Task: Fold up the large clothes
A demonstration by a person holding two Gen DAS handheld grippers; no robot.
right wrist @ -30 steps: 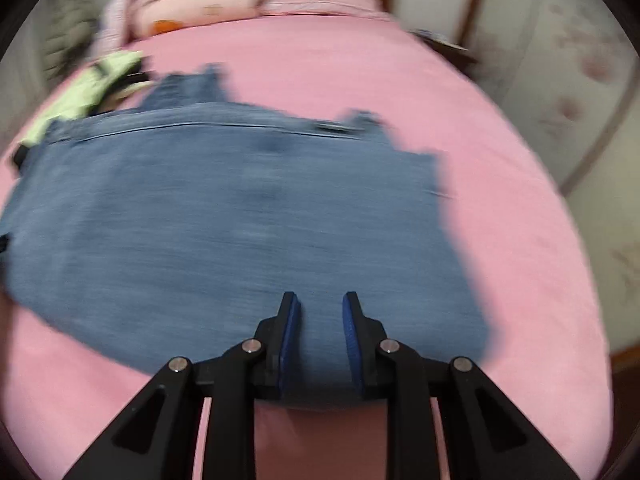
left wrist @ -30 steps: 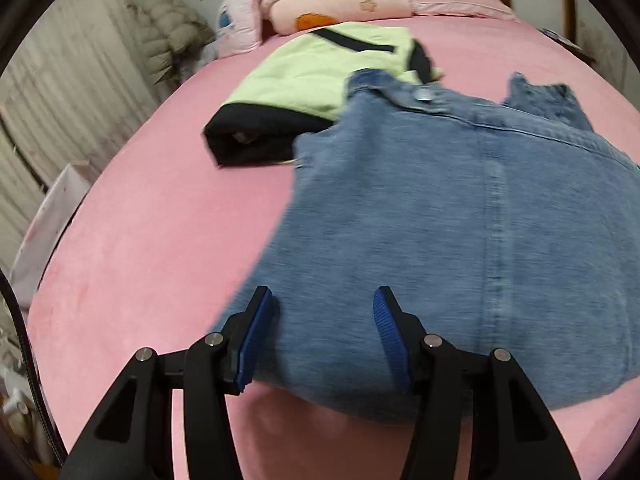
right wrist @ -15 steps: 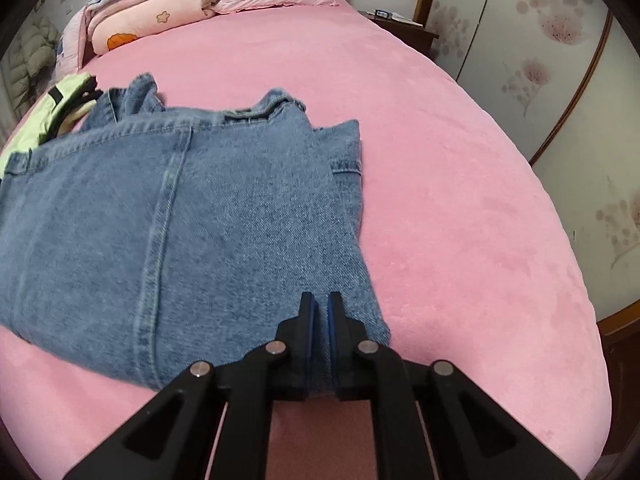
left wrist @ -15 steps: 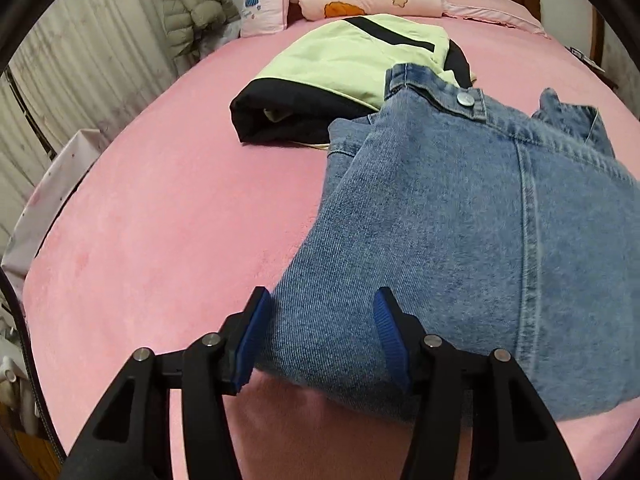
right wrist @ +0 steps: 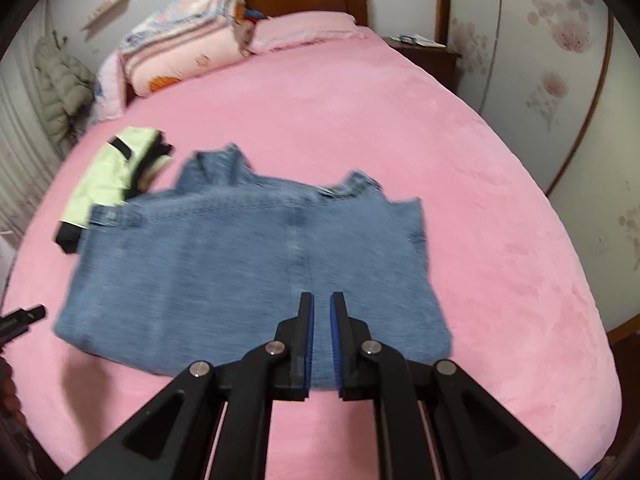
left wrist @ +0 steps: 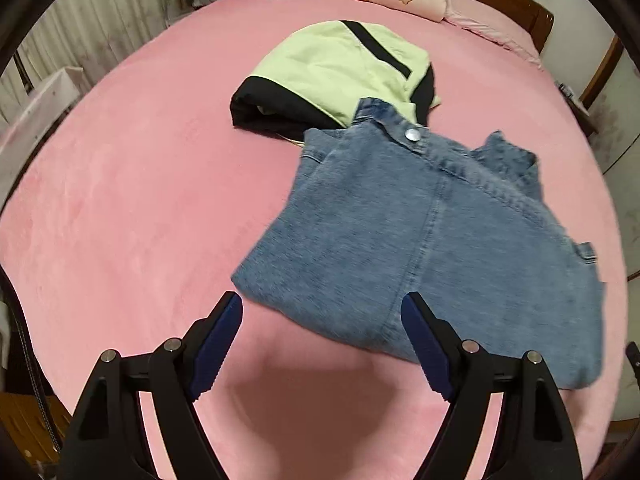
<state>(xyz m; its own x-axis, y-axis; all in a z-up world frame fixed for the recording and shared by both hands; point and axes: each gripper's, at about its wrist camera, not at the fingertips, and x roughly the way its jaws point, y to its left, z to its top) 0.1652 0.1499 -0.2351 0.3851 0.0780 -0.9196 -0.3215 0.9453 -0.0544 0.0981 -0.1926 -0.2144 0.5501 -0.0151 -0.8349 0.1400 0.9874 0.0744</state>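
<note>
A folded blue denim garment (left wrist: 432, 240) lies flat on the pink bed (left wrist: 140, 200); it also shows in the right wrist view (right wrist: 248, 264). My left gripper (left wrist: 322, 316) is wide open and empty, raised above the garment's near left edge. My right gripper (right wrist: 321, 312) hovers over the garment's near edge, its jaws slightly apart with a narrow gap, holding nothing.
A folded light-green and black garment (left wrist: 340, 76) lies beyond the denim, touching its far corner; it also shows in the right wrist view (right wrist: 112, 172). Stacked pink quilts and pillows (right wrist: 188, 56) sit at the headboard. A wooden nightstand (right wrist: 428, 56) stands at the right.
Both grippers have let go of the denim and pulled back and up. The left jaws opened wider; the right jaws parted slightly. The denim now lies folded on the bed.
</note>
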